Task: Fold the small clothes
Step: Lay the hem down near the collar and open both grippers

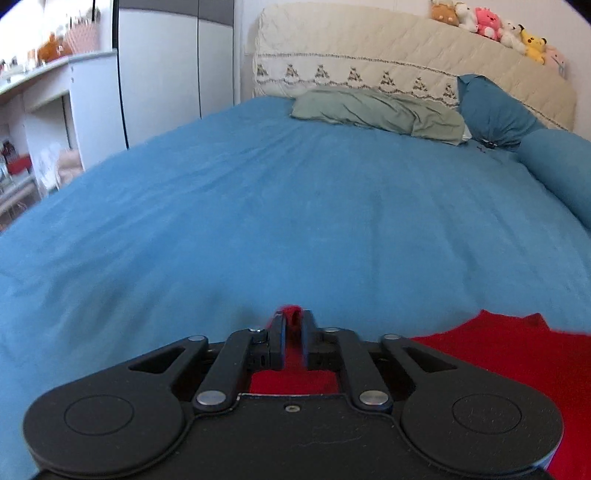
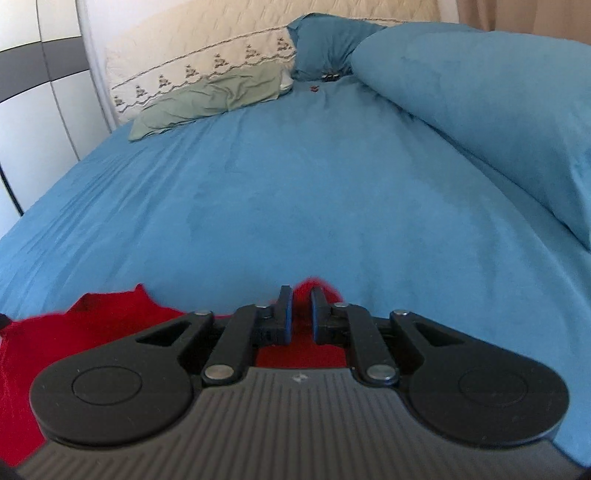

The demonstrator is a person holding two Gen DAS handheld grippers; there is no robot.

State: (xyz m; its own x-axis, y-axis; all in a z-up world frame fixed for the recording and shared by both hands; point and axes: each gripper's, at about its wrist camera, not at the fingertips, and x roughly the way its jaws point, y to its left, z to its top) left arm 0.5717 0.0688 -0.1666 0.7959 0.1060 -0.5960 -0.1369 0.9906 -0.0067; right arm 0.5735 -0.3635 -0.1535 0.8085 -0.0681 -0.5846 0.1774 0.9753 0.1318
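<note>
A small red garment lies on the blue bed sheet at the near edge. My left gripper is shut on a pinch of the red cloth, which pokes up between its fingers. The rest of the garment spreads to its right. In the right wrist view the red garment spreads to the left, and my right gripper is shut on another fold of it, with red cloth between and beyond the fingers. Most of the garment is hidden under the gripper bodies.
A green pillow and a blue pillow lie at the head of the bed by a cream headboard topped with plush toys. A blue duvet roll lies along the right side. A white desk stands on the left.
</note>
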